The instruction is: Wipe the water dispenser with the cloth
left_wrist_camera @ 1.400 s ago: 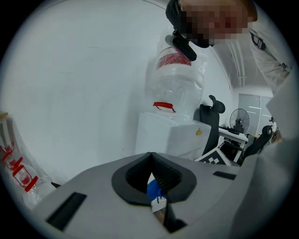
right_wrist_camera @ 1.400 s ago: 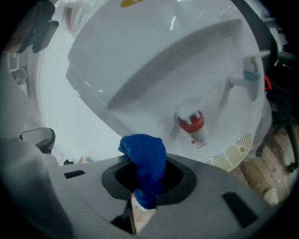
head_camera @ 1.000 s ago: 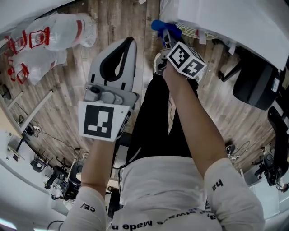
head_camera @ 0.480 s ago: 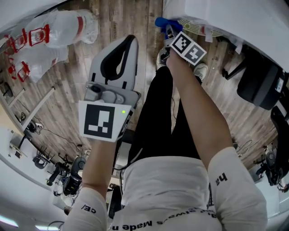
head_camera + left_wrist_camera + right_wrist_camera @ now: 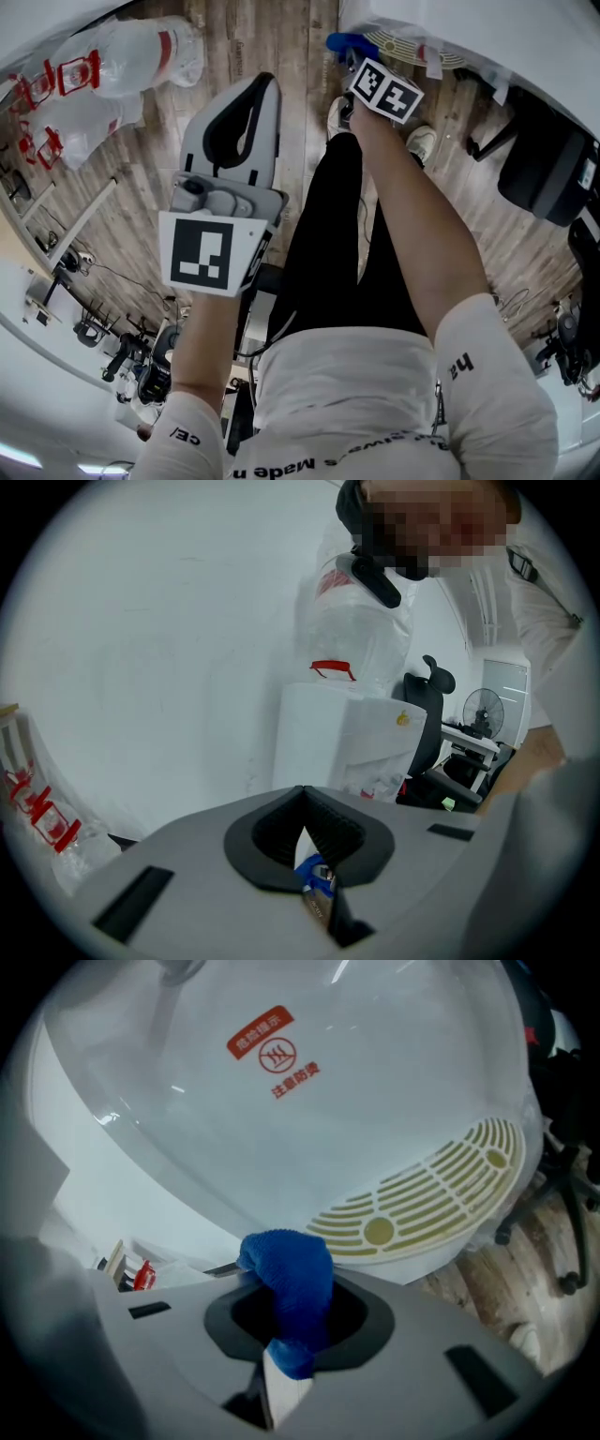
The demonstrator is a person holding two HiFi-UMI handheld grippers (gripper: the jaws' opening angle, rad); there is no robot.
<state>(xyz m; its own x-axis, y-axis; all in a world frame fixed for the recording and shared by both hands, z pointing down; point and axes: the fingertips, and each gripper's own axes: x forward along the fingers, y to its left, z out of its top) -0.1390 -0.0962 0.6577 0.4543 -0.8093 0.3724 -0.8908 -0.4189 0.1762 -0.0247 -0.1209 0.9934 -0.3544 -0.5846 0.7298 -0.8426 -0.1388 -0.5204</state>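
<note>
The white water dispenser [image 5: 469, 28] fills the upper right of the head view, and its round cream drip grille [image 5: 405, 43] faces me. My right gripper [image 5: 352, 60] is shut on a blue cloth [image 5: 343, 43] that is held up at the dispenser's front beside the grille. In the right gripper view the cloth [image 5: 289, 1283] bulges out of the right gripper [image 5: 286, 1335], close to the white panel under the grille [image 5: 427, 1199] and a red hot-water label [image 5: 277, 1049]. My left gripper [image 5: 267, 89] hangs shut and empty over the floor, apart from the dispenser [image 5: 342, 752].
Wrapped empty water bottles [image 5: 122, 56] lie on the wooden floor at the upper left. A black office chair [image 5: 544, 159] stands at the right. The person's legs and shoes [image 5: 422, 141] are below the right gripper. Cables and gear clutter the lower left edge.
My right gripper has carried the blue cloth further up and closer to the dispenser's grille. The left gripper has stayed nearly still.
</note>
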